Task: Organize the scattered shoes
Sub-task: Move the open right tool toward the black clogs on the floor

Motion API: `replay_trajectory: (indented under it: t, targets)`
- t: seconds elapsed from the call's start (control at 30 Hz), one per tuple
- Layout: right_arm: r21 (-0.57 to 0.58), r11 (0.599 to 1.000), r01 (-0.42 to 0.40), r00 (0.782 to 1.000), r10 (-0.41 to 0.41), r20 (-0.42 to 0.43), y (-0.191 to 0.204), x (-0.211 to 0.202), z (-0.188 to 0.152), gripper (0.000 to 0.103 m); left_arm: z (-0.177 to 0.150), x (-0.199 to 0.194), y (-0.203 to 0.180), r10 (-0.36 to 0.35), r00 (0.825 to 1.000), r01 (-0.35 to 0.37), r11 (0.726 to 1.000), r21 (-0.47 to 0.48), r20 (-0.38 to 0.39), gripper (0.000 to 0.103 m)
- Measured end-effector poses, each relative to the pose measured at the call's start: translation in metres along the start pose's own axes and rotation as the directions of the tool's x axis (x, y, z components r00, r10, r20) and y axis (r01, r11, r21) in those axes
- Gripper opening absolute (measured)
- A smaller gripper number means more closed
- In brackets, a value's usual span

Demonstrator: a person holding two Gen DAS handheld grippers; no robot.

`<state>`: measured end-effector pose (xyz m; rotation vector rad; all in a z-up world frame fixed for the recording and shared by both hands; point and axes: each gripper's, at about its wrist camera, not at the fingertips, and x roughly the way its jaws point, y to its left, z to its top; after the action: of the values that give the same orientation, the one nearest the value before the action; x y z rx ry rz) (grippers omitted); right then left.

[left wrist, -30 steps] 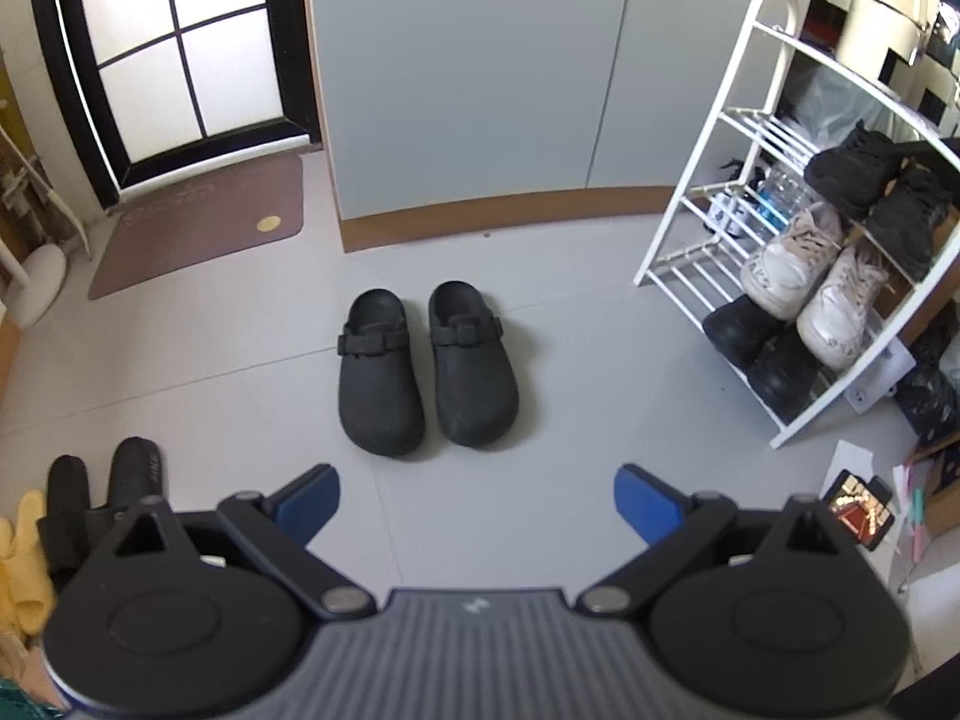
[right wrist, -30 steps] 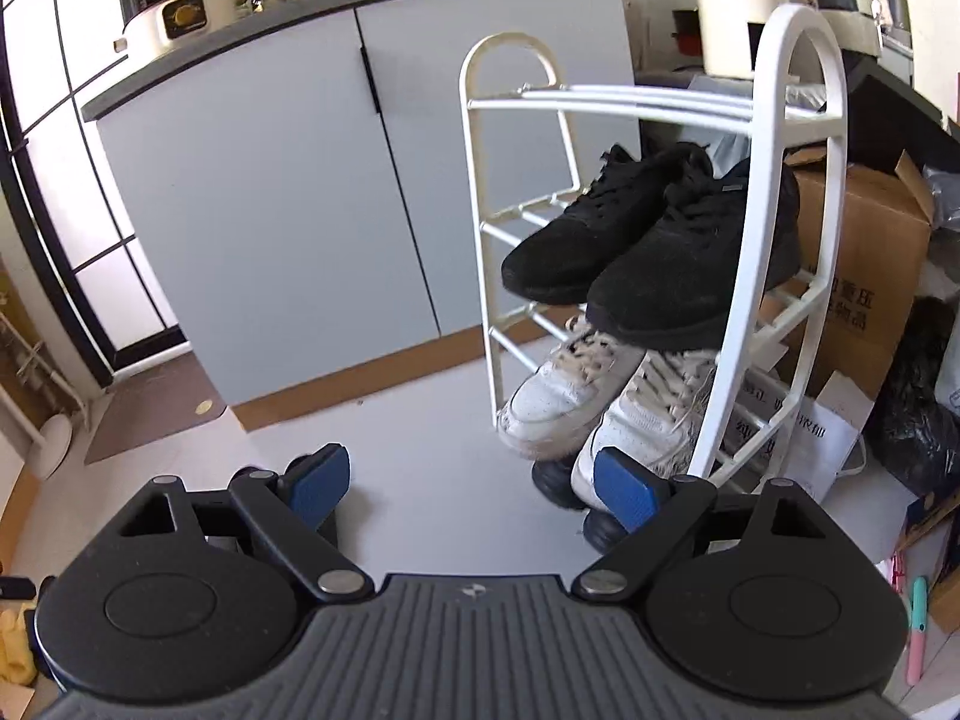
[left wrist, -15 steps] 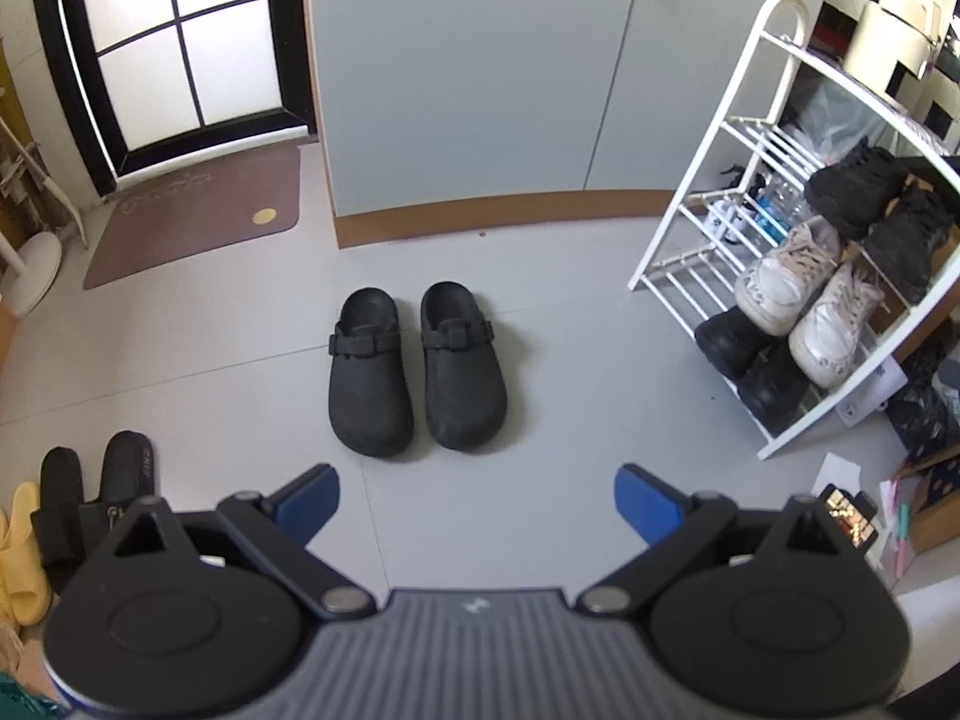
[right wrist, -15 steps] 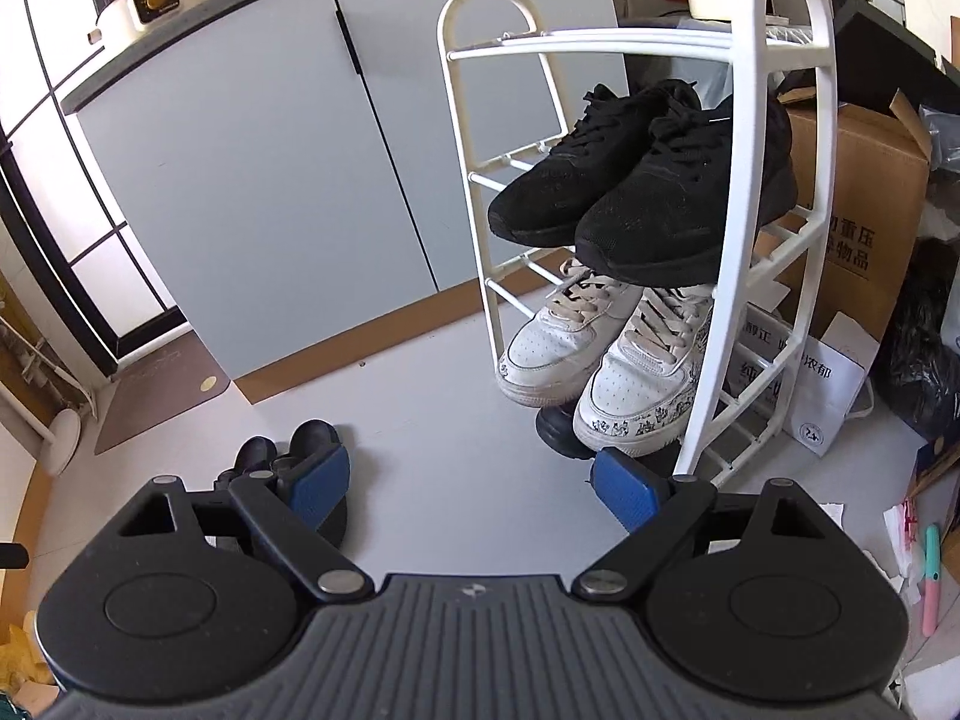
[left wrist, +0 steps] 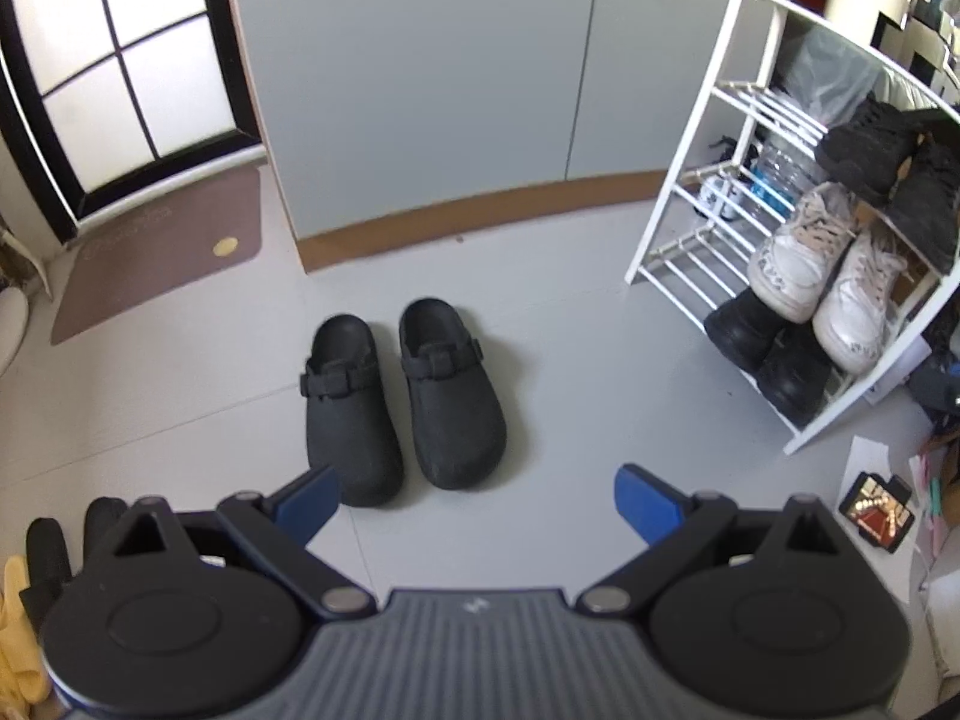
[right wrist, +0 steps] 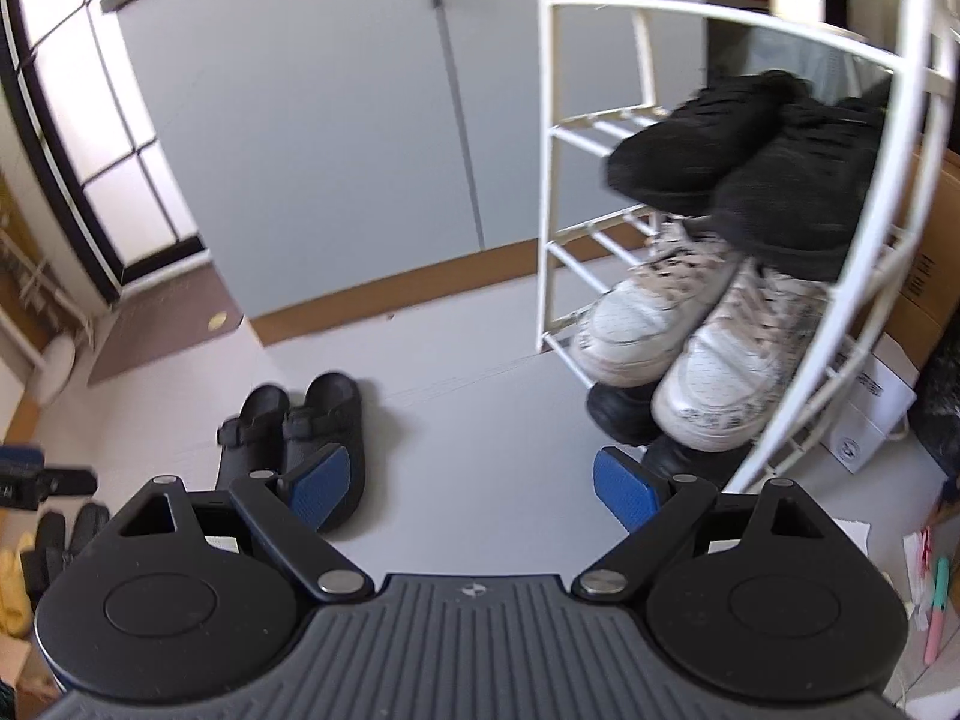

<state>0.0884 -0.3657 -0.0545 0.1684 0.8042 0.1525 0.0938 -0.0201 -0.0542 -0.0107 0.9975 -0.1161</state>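
Note:
A pair of black clogs (left wrist: 402, 402) stands side by side on the grey floor, toes toward me; the same clogs (right wrist: 300, 432) show in the right wrist view. My left gripper (left wrist: 477, 501) hangs open just short of them, empty. My right gripper (right wrist: 474, 486) is open and empty, between the clogs and a white shoe rack (right wrist: 660, 180). The rack (left wrist: 720, 192) holds black sneakers (right wrist: 750, 162), white sneakers (right wrist: 678, 348) and black shoes (left wrist: 768, 354) at the bottom. Black slippers (left wrist: 66, 540) and a yellow slipper (left wrist: 15, 630) lie at the far left.
Grey cabinet doors (left wrist: 450, 60) with a brown plinth stand behind the clogs. A brown doormat (left wrist: 162, 252) lies before a glass door (left wrist: 114, 60). Cardboard boxes (right wrist: 924, 276), a white bag (right wrist: 864, 414) and small clutter (left wrist: 879, 507) crowd the floor right of the rack.
The left gripper has moved closer to the clogs. The right gripper has tilted down and leftward, bringing the clogs and more floor into view. Both stay open.

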Motion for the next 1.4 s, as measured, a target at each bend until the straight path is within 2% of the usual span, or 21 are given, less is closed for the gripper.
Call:
replay_trajectory:
  t: [0.1, 0.33, 0.47, 0.53, 0.73, 0.93, 1.03, 1.3, 1.4]
  targets:
    - [-0.012, 1.0, -0.006, 1.0, 0.005, -0.017, 0.014, 0.005, 0.002, 0.092, 0.002, 0.003, 0.003, -0.065, 0.997, 0.062, 0.996, -0.07, -0.033, 0.098]
    - [-0.155, 0.988, 0.021, 0.998, -0.03, -0.056, 0.042, -0.005, 0.004, 0.092, -0.002, -0.009, 0.007, -0.099, 0.995, 0.096, 0.99, -0.1, -0.02, 0.098]
    - [-0.14, 0.989, 0.043, 0.996, -0.054, -0.074, 0.039, -0.019, 0.006, 0.092, -0.003, -0.021, 0.015, -0.101, 0.995, 0.101, 0.992, -0.08, 0.0, 0.098]
    - [-0.152, 0.985, 0.081, 0.993, -0.093, -0.072, 0.035, -0.033, 0.006, 0.092, -0.004, -0.025, 0.017, -0.106, 0.994, 0.106, 0.992, -0.074, 0.005, 0.098]
    - [-0.132, 0.979, 0.157, 0.984, -0.166, -0.061, 0.019, -0.069, 0.014, 0.092, -0.013, -0.038, 0.031, -0.134, 0.991, 0.136, 0.984, -0.114, 0.02, 0.098]
    - [-0.14, 0.978, 0.155, 0.985, -0.163, -0.049, 0.008, -0.092, 0.024, 0.092, -0.017, -0.058, 0.037, -0.162, 0.984, 0.169, 0.978, -0.119, 0.068, 0.1]
    - [-0.13, 0.981, 0.144, 0.987, -0.152, -0.051, 0.006, -0.094, 0.023, 0.092, -0.017, -0.06, 0.036, -0.164, 0.984, 0.171, 0.978, -0.118, 0.068, 0.1]
    - [-0.129, 0.989, 0.069, 0.994, -0.079, -0.073, 0.017, -0.073, 0.024, 0.092, -0.016, -0.056, 0.042, -0.128, 0.99, 0.135, 0.982, -0.132, 0.061, 0.1]
    - [-0.117, 0.993, 0.024, 0.996, -0.034, -0.083, 0.023, -0.053, 0.03, 0.092, -0.012, -0.057, 0.05, -0.136, 0.988, 0.145, 0.977, -0.157, 0.071, 0.1]
